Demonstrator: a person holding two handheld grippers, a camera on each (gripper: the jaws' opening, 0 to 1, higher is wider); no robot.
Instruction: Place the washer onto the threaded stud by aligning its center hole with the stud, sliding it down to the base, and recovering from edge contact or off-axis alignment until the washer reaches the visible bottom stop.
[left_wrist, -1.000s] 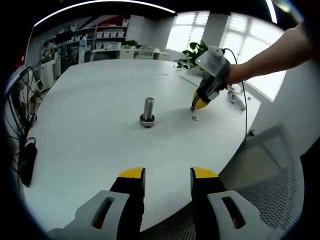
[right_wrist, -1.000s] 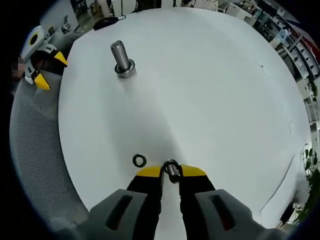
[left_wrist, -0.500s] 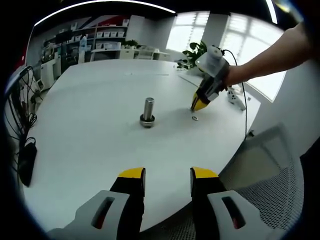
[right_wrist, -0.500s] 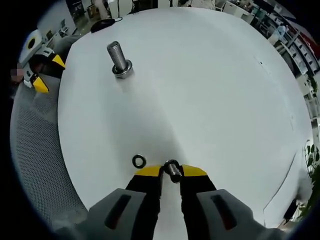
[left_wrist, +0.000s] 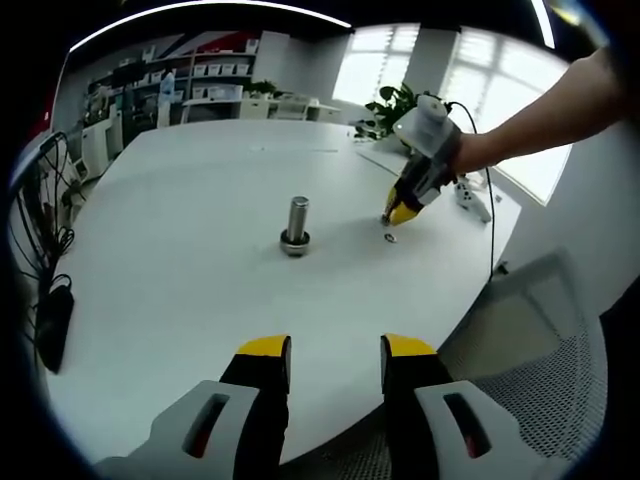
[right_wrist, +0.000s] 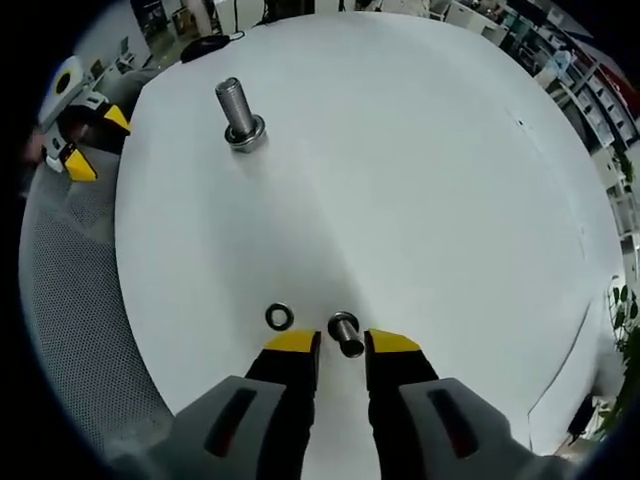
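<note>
A threaded steel stud (left_wrist: 297, 222) (right_wrist: 240, 113) stands upright on its base ring in the middle of the white round table (left_wrist: 180, 260) (right_wrist: 420, 180). A small dark washer (right_wrist: 279, 317) (left_wrist: 389, 237) lies flat on the table just left of my right gripper (right_wrist: 342, 343) (left_wrist: 388, 216). The right jaws stand slightly parted, with a small upright metal piece (right_wrist: 345, 333) at their tips that neither jaw seems to touch. My left gripper (left_wrist: 335, 350) (right_wrist: 85, 140) hangs open at the table's near edge with nothing between its jaws.
A grey mesh chair (left_wrist: 545, 390) (right_wrist: 70, 300) sits against the table edge by the left gripper. Cables and a black object (left_wrist: 52, 320) lie at one side. A white power strip (left_wrist: 472, 196) and a cord lie behind the right gripper.
The right jaws have parted a little and drawn back; the small metal piece once pinched between them now stands just ahead of the tips. The left gripper has stayed still.
</note>
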